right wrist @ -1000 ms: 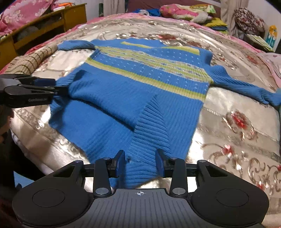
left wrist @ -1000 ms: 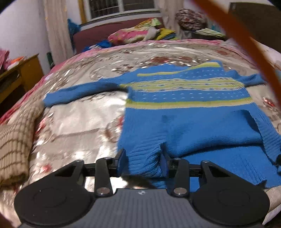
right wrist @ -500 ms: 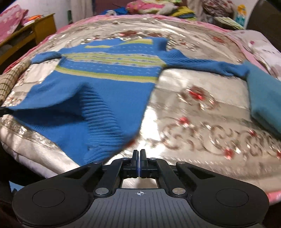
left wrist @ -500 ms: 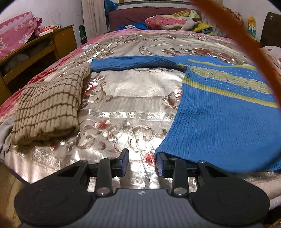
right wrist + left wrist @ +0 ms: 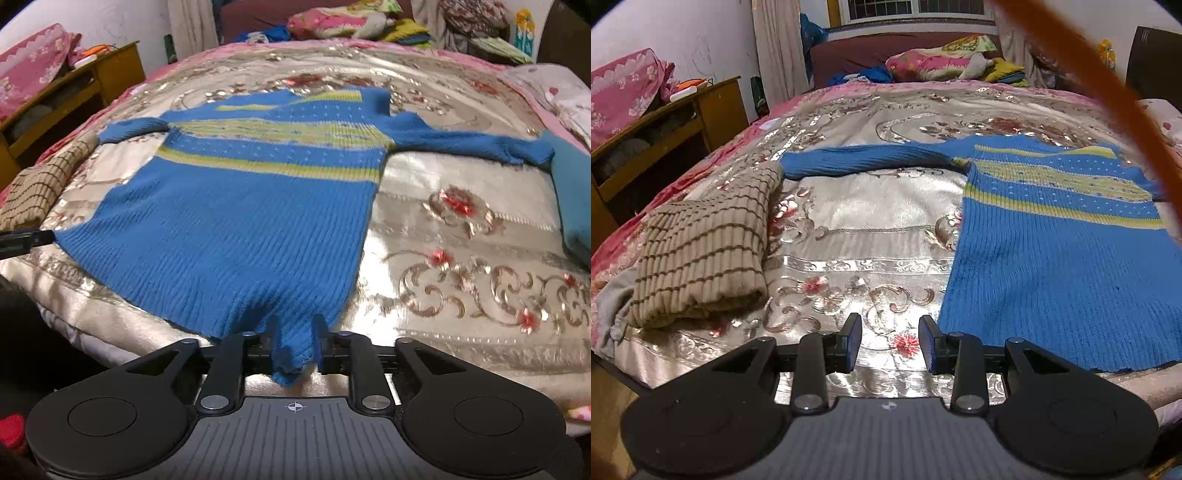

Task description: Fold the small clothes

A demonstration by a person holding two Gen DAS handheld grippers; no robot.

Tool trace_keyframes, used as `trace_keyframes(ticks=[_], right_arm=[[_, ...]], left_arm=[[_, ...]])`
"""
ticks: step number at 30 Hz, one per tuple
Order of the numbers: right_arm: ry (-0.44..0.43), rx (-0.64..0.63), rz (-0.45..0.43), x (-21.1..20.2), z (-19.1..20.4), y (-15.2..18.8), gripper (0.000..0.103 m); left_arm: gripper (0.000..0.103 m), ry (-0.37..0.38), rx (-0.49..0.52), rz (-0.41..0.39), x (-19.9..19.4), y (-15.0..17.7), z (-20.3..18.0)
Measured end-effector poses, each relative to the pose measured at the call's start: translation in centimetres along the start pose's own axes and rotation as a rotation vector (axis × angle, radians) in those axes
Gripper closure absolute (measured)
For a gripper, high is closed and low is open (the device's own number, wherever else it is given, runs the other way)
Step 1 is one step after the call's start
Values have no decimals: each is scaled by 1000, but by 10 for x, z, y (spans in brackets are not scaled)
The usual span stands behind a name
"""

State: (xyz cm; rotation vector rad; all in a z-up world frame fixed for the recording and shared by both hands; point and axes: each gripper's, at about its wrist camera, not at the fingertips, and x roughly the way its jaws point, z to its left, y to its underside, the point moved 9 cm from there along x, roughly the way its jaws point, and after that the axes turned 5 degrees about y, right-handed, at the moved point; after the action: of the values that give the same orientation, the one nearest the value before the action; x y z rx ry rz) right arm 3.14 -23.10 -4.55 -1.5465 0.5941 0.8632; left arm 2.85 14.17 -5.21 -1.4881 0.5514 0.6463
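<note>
A blue knitted sweater (image 5: 236, 221) with yellow-green stripes lies flat on the bedspread, sleeves spread to both sides. Its near right hem corner sits between the fingers of my right gripper (image 5: 295, 339). The jaws are opening, and the knit fills the gap without looking pinched. In the left wrist view the sweater (image 5: 1052, 258) lies to the right. My left gripper (image 5: 890, 343) hovers open over bare bedspread just left of the hem's near left corner, with nothing between its pads. One of its fingers (image 5: 26, 238) pokes in at the left edge of the right wrist view.
A folded tan striped garment (image 5: 701, 251) lies left of the sweater. A folded teal garment (image 5: 572, 199) lies at the right by the sleeve end. A wooden desk (image 5: 665, 140) stands left of the bed. Pillows are piled at the far end. An orange strap (image 5: 1108, 92) crosses the left view.
The sweater's turned-up hem now lies flat. My left gripper left the hem and moved left, empty. My right gripper was shut half a second ago and now stands apart around the hem corner.
</note>
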Motion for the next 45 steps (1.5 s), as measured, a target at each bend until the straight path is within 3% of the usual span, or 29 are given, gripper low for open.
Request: trace_keyframes(ticks=[3, 11, 15, 19, 27, 33, 37, 45], right_arm=[[9, 40, 27, 6, -8, 5, 70], [-89, 180, 95, 26, -9, 14, 69], [-65, 176, 107, 29, -15, 13, 98], [-23, 158, 111, 22, -32, 16, 98], [-18, 162, 124, 16, -41, 22, 98], [-21, 142, 139, 13, -33, 21, 96], [1, 125, 131, 6, -33, 17, 90], [44, 70, 37, -13, -22, 1, 90]], left_arm=[[63, 8, -2, -4, -3, 0, 1], [63, 61, 16, -26, 2, -10, -18], [62, 96, 65, -49, 8, -20, -40], [62, 130, 112, -44, 20, -24, -61], [62, 141, 172, 97, 48, 4, -72], [62, 148, 141, 88, 38, 2, -62], [62, 180, 84, 48, 34, -12, -59], [61, 199, 114, 40, 43, -10, -74]])
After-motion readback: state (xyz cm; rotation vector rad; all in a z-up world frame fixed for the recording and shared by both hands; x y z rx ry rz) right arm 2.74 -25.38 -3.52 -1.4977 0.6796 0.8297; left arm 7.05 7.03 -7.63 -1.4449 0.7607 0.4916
